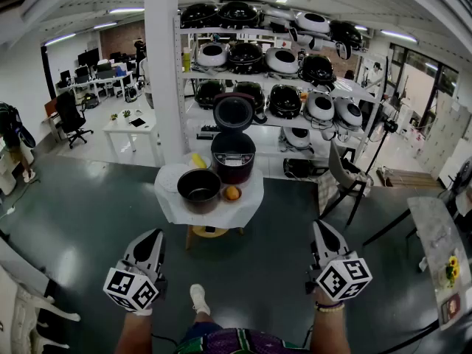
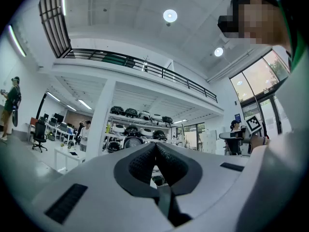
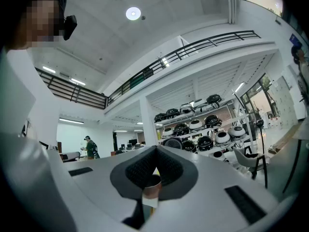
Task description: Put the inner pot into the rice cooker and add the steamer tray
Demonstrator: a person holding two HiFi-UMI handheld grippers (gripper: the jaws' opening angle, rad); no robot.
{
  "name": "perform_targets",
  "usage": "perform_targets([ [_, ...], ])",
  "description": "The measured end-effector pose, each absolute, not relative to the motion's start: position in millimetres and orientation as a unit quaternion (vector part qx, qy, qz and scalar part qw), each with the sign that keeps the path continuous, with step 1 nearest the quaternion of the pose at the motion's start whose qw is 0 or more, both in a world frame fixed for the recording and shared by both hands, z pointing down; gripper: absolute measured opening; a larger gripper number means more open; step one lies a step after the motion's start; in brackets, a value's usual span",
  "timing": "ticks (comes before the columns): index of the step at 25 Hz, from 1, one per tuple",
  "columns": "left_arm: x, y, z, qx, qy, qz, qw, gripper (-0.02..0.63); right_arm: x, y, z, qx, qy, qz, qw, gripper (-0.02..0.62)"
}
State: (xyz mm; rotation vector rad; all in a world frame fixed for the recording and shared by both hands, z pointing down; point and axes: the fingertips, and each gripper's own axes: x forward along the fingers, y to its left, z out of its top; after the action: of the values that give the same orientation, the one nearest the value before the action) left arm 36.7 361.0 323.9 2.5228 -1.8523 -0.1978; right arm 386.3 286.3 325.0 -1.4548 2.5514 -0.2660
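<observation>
In the head view a small round table (image 1: pixel 171 198) with a white cloth stands ahead of me. The dark inner pot (image 1: pixel 199 189) rests on its near left part. Behind it sits the dark rice cooker (image 1: pixel 233 155) with its lid (image 1: pixel 234 111) standing open. A small orange thing (image 1: pixel 232 193) lies right of the pot, and something yellow (image 1: pixel 198 161) lies at the back left. My left gripper (image 1: pixel 156 234) and right gripper (image 1: pixel 318 228) hover well short of the table, both shut and empty. The left gripper view shows the left gripper (image 2: pixel 155 146) with pads together. So does the right gripper view for the right gripper (image 3: pixel 155 152).
A white pillar (image 1: pixel 164 65) and metal shelves (image 1: pixel 354 91) packed with several rice cookers stand behind the table. A grey chair (image 1: pixel 346 175) is to its right and a long table (image 1: pixel 435 242) at far right. My shoe (image 1: pixel 198 299) shows on the dark floor.
</observation>
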Motion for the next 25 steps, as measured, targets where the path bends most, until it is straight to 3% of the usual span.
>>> perform_targets([
  [25, 6, 331, 326, 0.789, -0.611, -0.071, 0.009, 0.021, 368, 253, 325, -0.499, 0.863, -0.041, 0.067, 0.005],
])
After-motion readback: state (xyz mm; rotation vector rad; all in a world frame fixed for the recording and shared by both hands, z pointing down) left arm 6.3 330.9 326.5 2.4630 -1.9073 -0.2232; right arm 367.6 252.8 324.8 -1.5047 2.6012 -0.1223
